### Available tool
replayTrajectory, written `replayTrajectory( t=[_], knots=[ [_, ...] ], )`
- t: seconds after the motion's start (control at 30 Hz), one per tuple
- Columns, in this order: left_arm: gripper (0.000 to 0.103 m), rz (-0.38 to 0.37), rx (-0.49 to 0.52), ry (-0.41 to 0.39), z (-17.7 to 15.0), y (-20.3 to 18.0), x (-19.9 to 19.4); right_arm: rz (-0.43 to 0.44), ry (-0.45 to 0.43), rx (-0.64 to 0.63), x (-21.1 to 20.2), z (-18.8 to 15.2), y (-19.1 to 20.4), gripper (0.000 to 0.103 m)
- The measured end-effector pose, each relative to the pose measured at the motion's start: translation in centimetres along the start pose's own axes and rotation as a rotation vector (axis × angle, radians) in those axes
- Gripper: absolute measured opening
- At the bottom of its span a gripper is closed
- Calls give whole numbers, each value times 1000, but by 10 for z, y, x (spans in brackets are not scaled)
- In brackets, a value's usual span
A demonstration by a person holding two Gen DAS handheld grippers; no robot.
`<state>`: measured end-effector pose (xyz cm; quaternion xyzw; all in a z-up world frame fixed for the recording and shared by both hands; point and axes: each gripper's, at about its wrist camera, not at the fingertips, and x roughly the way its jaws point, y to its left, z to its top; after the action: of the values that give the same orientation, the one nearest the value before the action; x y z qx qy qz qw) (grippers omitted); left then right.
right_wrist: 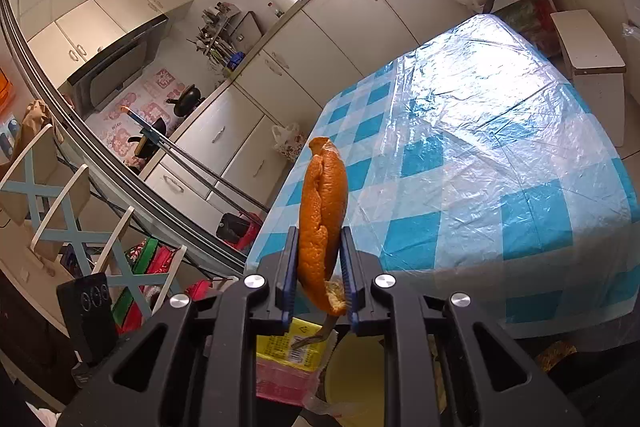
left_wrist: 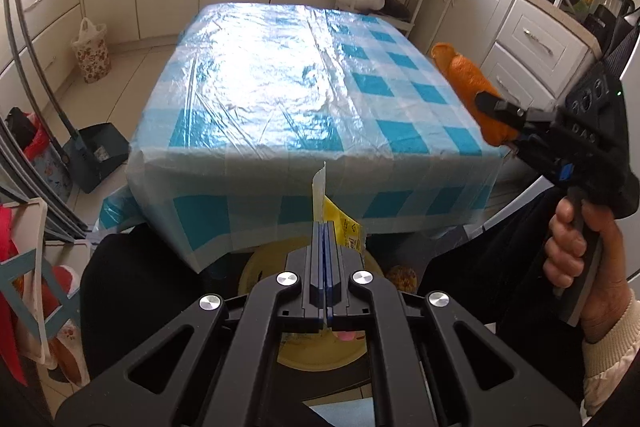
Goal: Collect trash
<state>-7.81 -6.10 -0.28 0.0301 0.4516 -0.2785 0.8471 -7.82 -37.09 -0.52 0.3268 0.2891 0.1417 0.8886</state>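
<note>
The left gripper (left_wrist: 325, 247) is clamped tight on a yellow wrapper (left_wrist: 344, 227), held just off the near edge of the worktop (left_wrist: 280, 75), above a yellow bin (left_wrist: 256, 263). Off the worktop's right edge, the right gripper (right_wrist: 320, 267) pinches a curled orange peel (right_wrist: 323, 211) between its pads, clear of the checked cloth.

Left gripper (left_wrist: 325, 239): fingers nearly touching, pinching a thin yellow wrapper (left_wrist: 347, 230). Right gripper (right_wrist: 319, 267): clamped on a curled orange peel (right_wrist: 323, 211), bare right hand (left_wrist: 580, 247) wrapped round its handle.
</note>
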Motion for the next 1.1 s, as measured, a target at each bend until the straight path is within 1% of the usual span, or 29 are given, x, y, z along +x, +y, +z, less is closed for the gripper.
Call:
replayTrajectory(
  t=[0.1,0.17,0.23,0.27,0.33,0.37,0.43,0.57,0.63,0.67,0.7,0.73,0.77,0.83,0.9,0.97,1.1],
  knots=[
    [1,27,9,68,-8,1,27,0,17,-11,2,-6,4,21],
    [5,40,8,104,-14,3,39,-1,34,-24,4,-11,7,21],
    [12,46,5,112,-19,5,43,-2,59,-43,8,-17,13,21],
    [16,47,2,107,-19,6,41,-5,77,-56,10,-20,16,21],
    [37,47,-9,91,-18,8,37,-24,125,-93,18,-29,24,21],
    [41,51,-11,80,-18,9,33,-39,158,-117,23,-34,28,21],
    [43,64,-15,61,-17,12,27,-63,228,-151,36,-45,35,21],
    [53,69,-61,34,-16,24,16,-113,386,-212,65,-71,42,21],
    [61,70,-84,15,-15,29,9,-127,447,-251,77,-83,47,22],
    [67,72,-94,-1,-15,30,4,-136,471,-274,83,-88,49,22],
    [71,77,-102,-18,-14,31,-1,-149,497,-296,89,-94,51,24],
    [78,83,-107,-34,-14,32,-6,-164,518,-309,94,-97,52,37],
    [82,91,-112,-53,-13,32,-11,-177,529,-313,96,-100,51,49],
    [86,105,-115,-88,-11,32,-21,-191,521,-316,97,-98,54,50],
    [91,124,-115,-127,-9,31,-32,-187,483,-310,90,-92,54,53],
    [95,143,-111,-165,-6,28,-44,-184,421,-300,77,-83,55,59],
    [96,176,-84,-222,-4,20,-65,-191,269,-268,44,-71,61,71]
  ],
)
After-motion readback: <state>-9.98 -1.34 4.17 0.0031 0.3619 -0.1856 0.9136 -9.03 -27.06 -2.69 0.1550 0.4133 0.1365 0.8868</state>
